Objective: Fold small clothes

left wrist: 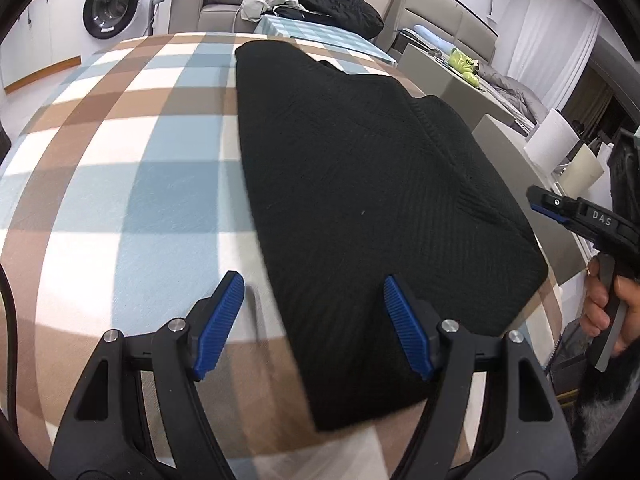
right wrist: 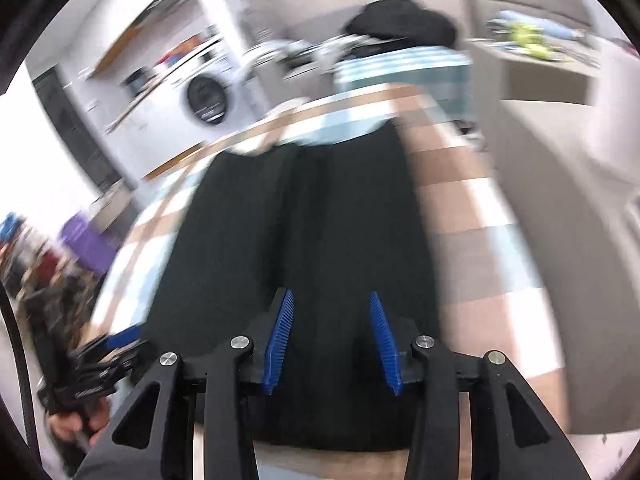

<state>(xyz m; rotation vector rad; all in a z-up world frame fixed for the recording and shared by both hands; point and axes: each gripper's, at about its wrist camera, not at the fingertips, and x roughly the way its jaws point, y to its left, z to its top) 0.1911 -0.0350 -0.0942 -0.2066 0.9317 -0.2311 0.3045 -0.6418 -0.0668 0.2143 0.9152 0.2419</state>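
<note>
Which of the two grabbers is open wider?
The left hand-held gripper: its blue pads stand far apart, one over the black knitted garment. The right hand-held gripper gapes less.

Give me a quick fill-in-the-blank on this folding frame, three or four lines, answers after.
1. The garment lying on the table is ____ in colour.
2. The tablecloth has a ____ pattern in brown, blue and white.
3. The left gripper has its jaws ____, with nothing pinched between them.
4. Beyond the table, at the far left of the left wrist view, stands a white ____ machine.

Answers: black; checked; open; washing
</note>
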